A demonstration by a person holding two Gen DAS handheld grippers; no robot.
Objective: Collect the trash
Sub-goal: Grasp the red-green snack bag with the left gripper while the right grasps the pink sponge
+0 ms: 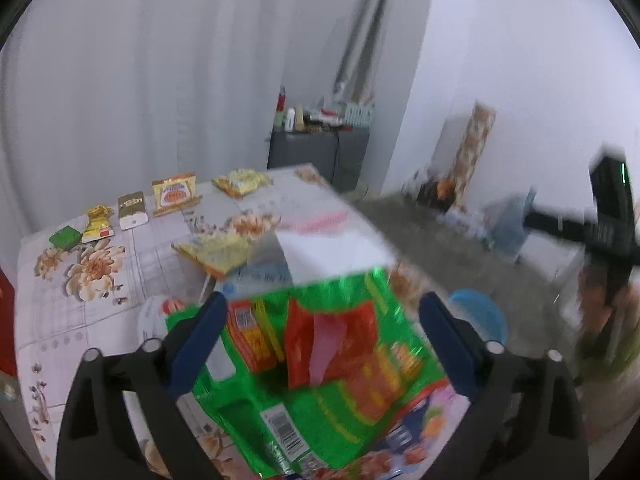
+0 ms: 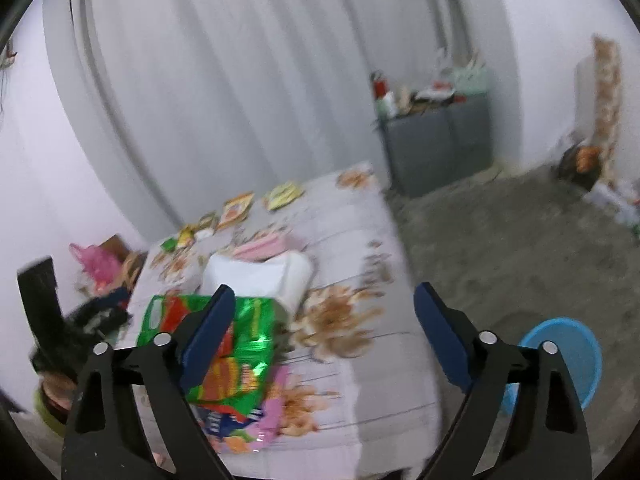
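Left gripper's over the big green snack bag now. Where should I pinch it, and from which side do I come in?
Judging by its pose, take the green snack bag at its near edge, coming down from above and in front with the open left gripper. It lies flat on the floral tablecloth, so only a thin edge or raised crease gives the pads something to close on.

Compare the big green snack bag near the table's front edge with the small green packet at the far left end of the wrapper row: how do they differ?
Size: the green snack bag is far bigger than the small green packet.
Look: the bag is shiny, with red and orange print and a barcode; the packet looks plain green.
Place: the bag lies near the front edge, atop other wrappers; the packet sits alone on the floral tablecloth, at the row's end.
Both are green and lie on the table.
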